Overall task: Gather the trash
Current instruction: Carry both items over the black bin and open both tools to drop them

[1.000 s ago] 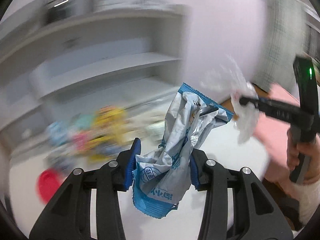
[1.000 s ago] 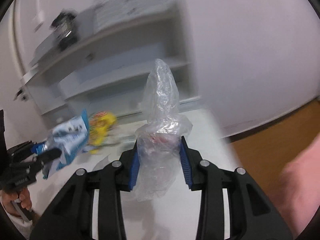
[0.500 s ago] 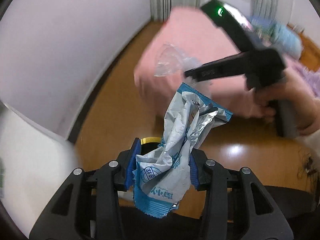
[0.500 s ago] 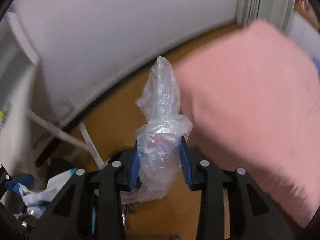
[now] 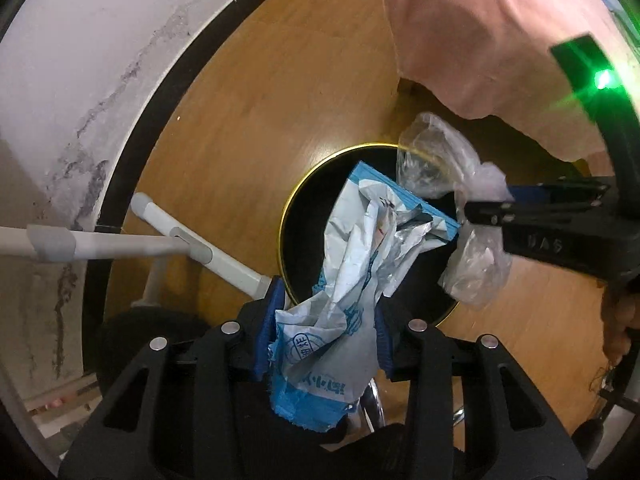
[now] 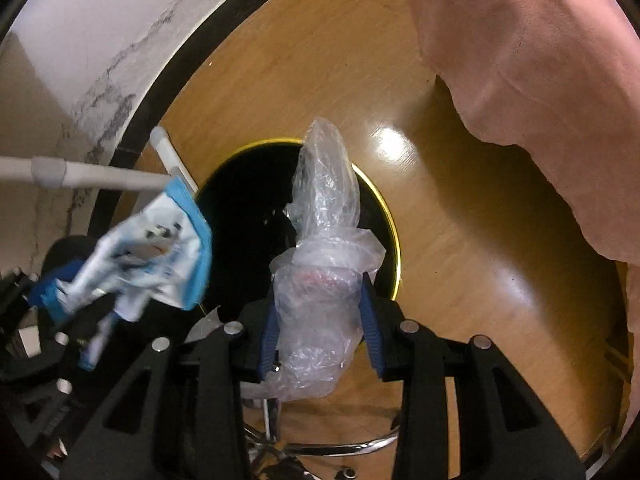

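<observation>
Left fingers (image 5: pixel 276 330) clamped wrapper (image 5: pixel 352 264), right fingers (image 6: pixel 370 320) clamped plastic bag (image 6: pixel 324 264) over bin (image 6: pixel 256 216); light trash risked drifting past rim.

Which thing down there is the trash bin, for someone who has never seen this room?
Look at the wooden floor beside the white wall. The trash bin is the round black opening directly below both grippers. Its thin yellow rim sets it apart from the white table legs beside it.

Glossy wooden floor (image 5: pixel 248 92) with a light glare (image 6: pixel 390 146), white wall (image 5: pixel 72 52) marked with grey scuffs, dark skirting board (image 5: pixel 168 76) along its foot, white tubular frame legs (image 5: pixel 120 246), chrome chair base (image 6: pixel 332 446).
</observation>
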